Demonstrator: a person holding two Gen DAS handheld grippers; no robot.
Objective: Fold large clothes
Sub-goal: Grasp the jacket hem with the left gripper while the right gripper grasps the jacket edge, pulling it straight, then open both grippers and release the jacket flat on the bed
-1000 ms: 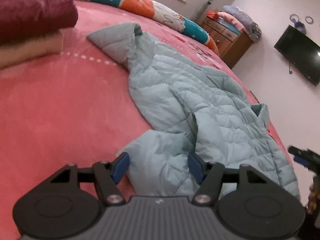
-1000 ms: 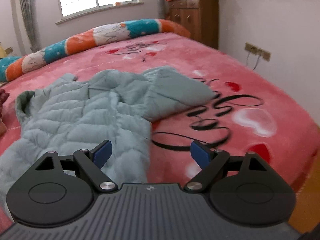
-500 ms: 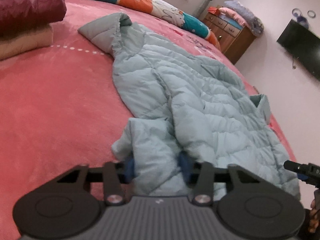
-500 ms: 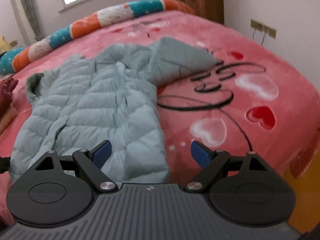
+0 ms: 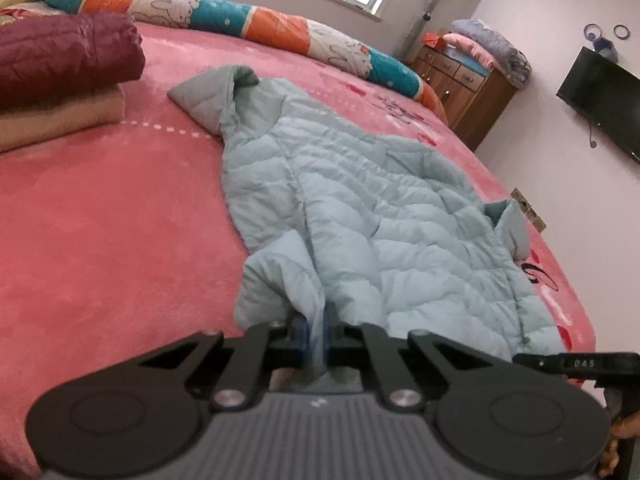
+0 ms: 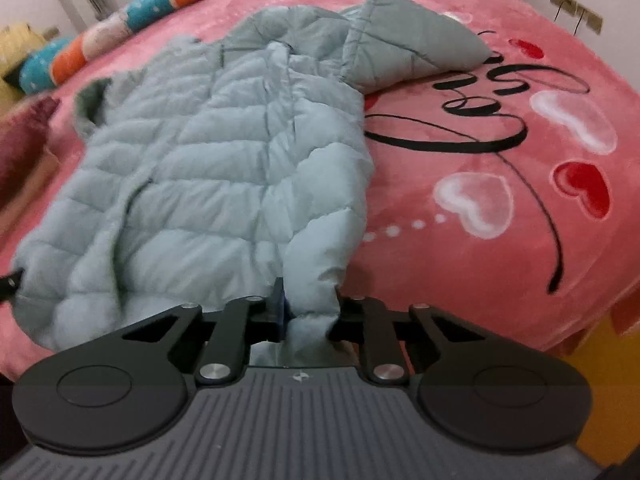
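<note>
Where the pink bedspread point(image 5: 100, 220) extends past both sets of fingers, we see the pale blue padded coat point(image 5: 360, 208) lying flat. Left gripper point(image 5: 316, 336) has just closed, pinching its hem; right gripper point(image 6: 310, 312) likewise. Only the left view shows folded blankets point(image 5: 60, 80), dresser point(image 5: 464, 88), television point(image 5: 600, 100).

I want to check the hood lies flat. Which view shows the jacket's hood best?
The right wrist view: the hood lies spread out and unobstructed on the pink blanket. The left wrist view shows only a far sliver of it, past the jacket's body.
</note>
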